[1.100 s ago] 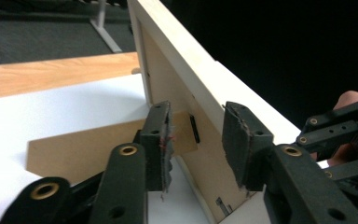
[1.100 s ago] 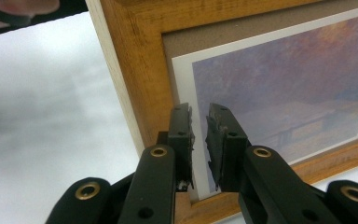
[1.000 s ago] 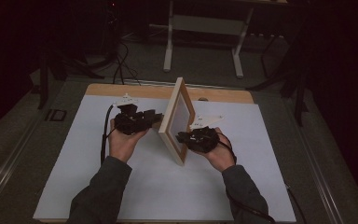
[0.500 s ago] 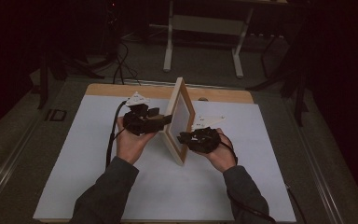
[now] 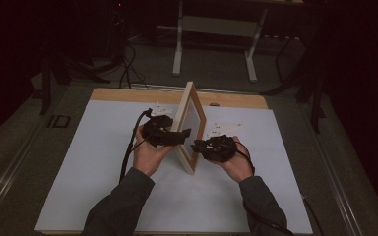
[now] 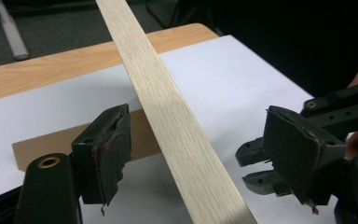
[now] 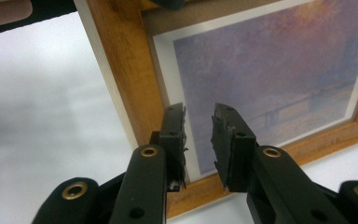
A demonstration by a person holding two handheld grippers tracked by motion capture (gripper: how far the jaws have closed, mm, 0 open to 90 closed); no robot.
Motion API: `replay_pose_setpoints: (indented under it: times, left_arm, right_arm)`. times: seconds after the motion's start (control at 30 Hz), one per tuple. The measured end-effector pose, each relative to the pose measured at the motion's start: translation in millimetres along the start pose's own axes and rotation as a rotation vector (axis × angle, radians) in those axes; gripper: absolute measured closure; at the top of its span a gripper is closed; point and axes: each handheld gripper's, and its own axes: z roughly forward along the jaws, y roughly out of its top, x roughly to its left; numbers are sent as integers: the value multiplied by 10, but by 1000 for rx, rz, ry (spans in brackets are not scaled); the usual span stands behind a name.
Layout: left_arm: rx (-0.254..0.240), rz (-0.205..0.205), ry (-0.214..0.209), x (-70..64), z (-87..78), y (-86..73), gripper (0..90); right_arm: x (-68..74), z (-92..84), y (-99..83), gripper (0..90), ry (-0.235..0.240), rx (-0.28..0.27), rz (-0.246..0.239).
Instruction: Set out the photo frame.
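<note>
My two hands come in over the near edge of the worktop point(image 5: 93, 196). One wooden picture frame point(image 5: 191, 129) stands upright on edge near the worktop's middle, between my two grippers. My left gripper point(image 5: 184, 135) has just been opening; its fingers point(image 6: 103, 154) straddle the frame's edge without pressing it. My right gripper point(image 5: 195, 146) has just been opening too, fingers point(image 7: 175, 135) parted, empty, facing the picture.

The upright picture frame point(image 5: 189, 125) splits the white table sheet point(image 5: 78, 177) – bare sheet lies left and right of it, and each gripper crowds one face
</note>
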Motion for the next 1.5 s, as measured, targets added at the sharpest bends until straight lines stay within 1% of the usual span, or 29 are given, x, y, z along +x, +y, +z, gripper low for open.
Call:
replay_pose_setpoints:
  times: [0.07,0.1,0.27,0.33,0.47,0.53,0.63,0.73,0.77,0.83,0.9,1.03,1.17,1.4,1.5]
  left_arm:
    - [5,-5,3,-1,15,-6,267]
    - [8,-14,0,-6,34,-17,274]
    - [24,-9,4,-40,73,-49,316]
    - [34,-10,2,-42,91,-59,332]
    - [45,-28,-11,-33,123,-87,382]
    - [55,-25,-13,-35,136,-95,409]
    - [71,-18,-3,-38,148,-102,461]
    - [73,-27,5,-30,143,-107,521]
    - [74,-25,7,-30,142,-108,523]
    - [78,-15,22,-41,139,-108,536]
    - [78,-19,31,-36,138,-108,549]
    - [80,-19,62,-6,126,-110,594]
    - [82,-20,74,17,117,-111,629]
    - [84,-5,98,49,101,-115,672]
    - [79,-19,95,107,88,-121,692]
  right_arm:
    - [-3,-5,-12,734,0,2,0]
    - [-6,-10,-37,732,-5,12,-4]
    - [-44,-56,-81,731,-13,14,4]
    - [-57,-78,-93,730,-18,11,8]
    - [-74,-118,-116,727,-23,8,10]
    - [-82,-128,-126,726,-22,10,11]
    - [-91,-126,-141,726,-23,10,13]
    - [-87,-117,-156,726,-22,11,17]
    - [-88,-115,-160,726,-21,13,18]
    - [-90,-107,-173,726,-20,14,20]
    - [-91,-102,-182,726,-21,16,21]
    - [-92,-107,-186,726,-21,17,20]
    - [-102,-122,-179,726,-24,13,21]
    - [-115,-126,-203,726,-25,17,23]
    - [-119,-130,-206,726,-27,18,27]
